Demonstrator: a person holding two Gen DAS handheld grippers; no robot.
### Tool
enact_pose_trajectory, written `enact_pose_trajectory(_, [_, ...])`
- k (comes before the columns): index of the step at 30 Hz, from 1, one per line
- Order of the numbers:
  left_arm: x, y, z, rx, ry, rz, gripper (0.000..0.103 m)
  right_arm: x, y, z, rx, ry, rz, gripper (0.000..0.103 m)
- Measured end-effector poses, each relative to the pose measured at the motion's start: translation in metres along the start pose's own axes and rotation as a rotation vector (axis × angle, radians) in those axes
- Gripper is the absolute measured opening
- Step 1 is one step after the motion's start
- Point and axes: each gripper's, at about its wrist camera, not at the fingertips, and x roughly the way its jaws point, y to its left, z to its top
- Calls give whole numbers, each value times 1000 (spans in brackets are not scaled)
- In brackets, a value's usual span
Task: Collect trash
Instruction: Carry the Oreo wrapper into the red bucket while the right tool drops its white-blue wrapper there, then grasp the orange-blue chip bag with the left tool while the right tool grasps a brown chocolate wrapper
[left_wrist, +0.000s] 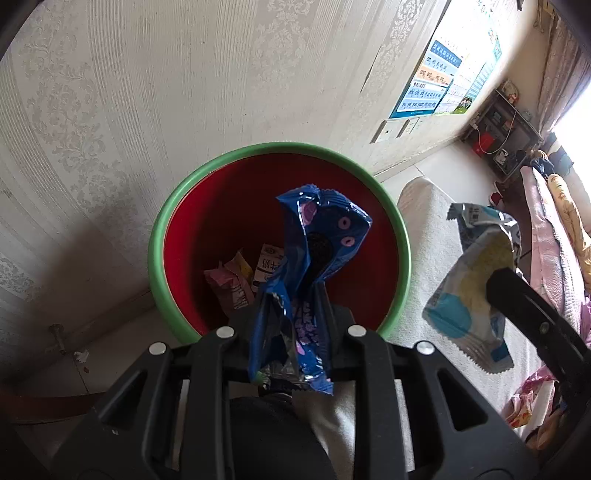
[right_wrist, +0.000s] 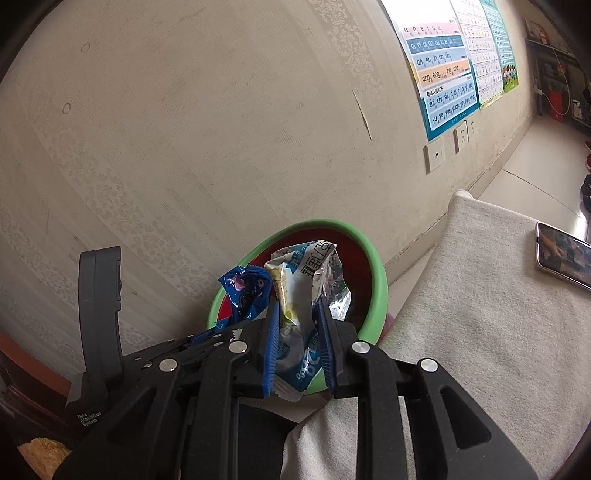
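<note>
A red bin with a green rim (left_wrist: 207, 173) stands on the floor against the wall, with several wrappers (left_wrist: 236, 284) at its bottom. My left gripper (left_wrist: 291, 306) is shut on a crumpled blue cookie wrapper (left_wrist: 325, 236), which hangs over the bin's opening. My right gripper (right_wrist: 297, 317) is shut on a white and light-blue snack wrapper (right_wrist: 303, 273), held beside the bin's near rim (right_wrist: 380, 280). In the left wrist view that white wrapper (left_wrist: 476, 280) hangs to the right of the bin, outside it. The blue wrapper (right_wrist: 245, 291) shows left of the white one in the right wrist view.
A patterned wall (left_wrist: 147, 110) rises right behind the bin, with posters (right_wrist: 443, 70) and sockets (right_wrist: 447, 147) further along. A beige cushioned seat (right_wrist: 480, 314) lies to the right of the bin, with a phone (right_wrist: 563, 254) on it. Shelves (left_wrist: 502, 136) stand far off.
</note>
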Motion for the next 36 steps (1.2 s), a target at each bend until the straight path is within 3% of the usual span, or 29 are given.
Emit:
enact_pose_trajectory(8, [7, 5, 4, -12, 16, 13, 23, 8, -3, -3, 7, 16, 5, 22])
enact_pose_trajectory(10, [10, 4, 5, -10, 23, 12, 35, 8, -3, -3, 3, 14, 14, 24])
enact_pose_trajectory(11, [10, 4, 5, -13, 21, 16, 47, 8, -3, -3, 2, 12, 12, 37])
enact_pose_trajectory(13, [11, 5, 5, -20, 12, 19, 54, 6, -4, -3, 7, 1, 12, 45])
enact_pose_trajectory(23, [-5, -1, -5, -20, -18, 7, 59, -32, -14, 7, 28, -45, -69, 47])
enact_pose_trajectory(29, [-18, -34, -32, 51, -13, -85, 62, -78, -34, -1, 43, -44, -189, 52])
enact_pose_trajectory(33, [-9, -72, -70, 126, 94, -182, 62, -115, -60, -24, 76, 10, -304, 54])
enact_pose_trajectory(36, [-8, -116, -103, 239, 164, -258, 62, -146, -82, -50, 122, 31, -387, 58])
